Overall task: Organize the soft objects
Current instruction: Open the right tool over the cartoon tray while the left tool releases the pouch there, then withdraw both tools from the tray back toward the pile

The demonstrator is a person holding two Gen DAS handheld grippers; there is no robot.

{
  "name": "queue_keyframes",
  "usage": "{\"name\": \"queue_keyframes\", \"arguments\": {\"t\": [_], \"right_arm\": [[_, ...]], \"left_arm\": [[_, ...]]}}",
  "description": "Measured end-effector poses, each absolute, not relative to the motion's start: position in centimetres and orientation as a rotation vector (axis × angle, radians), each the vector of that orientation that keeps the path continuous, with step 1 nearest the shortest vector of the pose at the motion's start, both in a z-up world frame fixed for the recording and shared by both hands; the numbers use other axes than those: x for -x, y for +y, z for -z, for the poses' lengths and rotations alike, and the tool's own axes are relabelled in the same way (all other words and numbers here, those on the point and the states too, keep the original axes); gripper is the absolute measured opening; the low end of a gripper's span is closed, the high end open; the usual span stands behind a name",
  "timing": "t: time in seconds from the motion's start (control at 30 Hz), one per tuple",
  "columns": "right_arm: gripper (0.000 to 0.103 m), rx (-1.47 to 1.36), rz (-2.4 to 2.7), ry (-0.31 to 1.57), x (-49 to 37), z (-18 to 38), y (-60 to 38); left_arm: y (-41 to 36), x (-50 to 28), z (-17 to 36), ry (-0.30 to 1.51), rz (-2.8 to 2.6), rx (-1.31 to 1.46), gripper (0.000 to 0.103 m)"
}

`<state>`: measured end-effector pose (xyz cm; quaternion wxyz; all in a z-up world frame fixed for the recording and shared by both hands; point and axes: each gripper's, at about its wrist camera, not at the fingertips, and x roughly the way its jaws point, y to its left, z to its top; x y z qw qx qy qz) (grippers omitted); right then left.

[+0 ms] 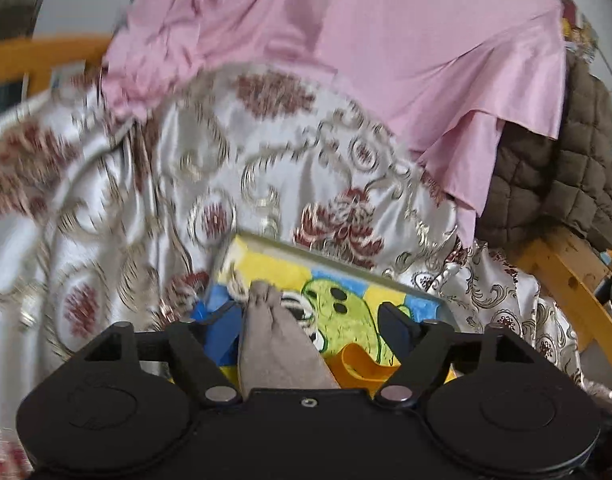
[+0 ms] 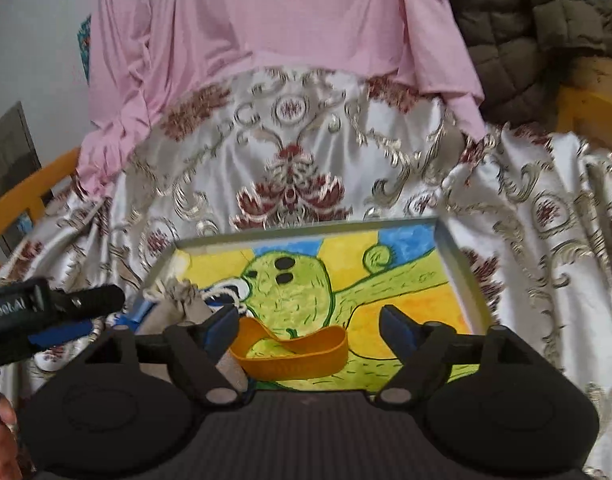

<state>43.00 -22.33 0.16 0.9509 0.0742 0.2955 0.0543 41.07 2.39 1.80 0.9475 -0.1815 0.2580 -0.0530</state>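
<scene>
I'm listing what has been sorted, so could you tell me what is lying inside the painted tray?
In the tray lie a grey drawstring pouch and an orange band. The right gripper body hides the tray's near edge, so anything there cannot be seen.

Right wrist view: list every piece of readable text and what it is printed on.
"Robot.AI", first letter cut off at the picture's edge: white print on the black body of the left gripper.
Tray: a painted green figure only, no lettering.
Nothing else is readable in either view.

Pink cloth (image 2: 241, 32) draped over patterned satin cover (image 2: 289, 160); brown quilted jacket (image 2: 538, 28) beside it; orange wooden frame (image 1: 566, 276).
</scene>
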Motion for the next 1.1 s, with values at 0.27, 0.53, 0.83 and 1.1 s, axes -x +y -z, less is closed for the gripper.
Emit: {"name": "queue_keyframes", "arguments": {"t": [0.27,0.53,0.83,1.1], "right_arm": [[0.094,-0.137,-0.126,0.458,-36.3,-5.8,-24.0],[0.103,-0.079,-0.159,0.327,-28.5,-10.3,-24.2],[0.103,-0.054,-0.162,0.232,-20.4,-13.1,-23.7],[0.103,-0.02,-0.143,0.229,-14.1,-10.8,-22.3]], "left_arm": [[0.8,-34.0,-6.5,0.431,0.131,0.254,0.086],[-0.2,-24.5,-9.9,0.273,0.164,0.192,0.092],[1.1,-15.8,-9.9,0.209,0.119,0.166,0.1],[1.9,-12.3,-8.1,0.264,0.117,0.157,0.101]]}}
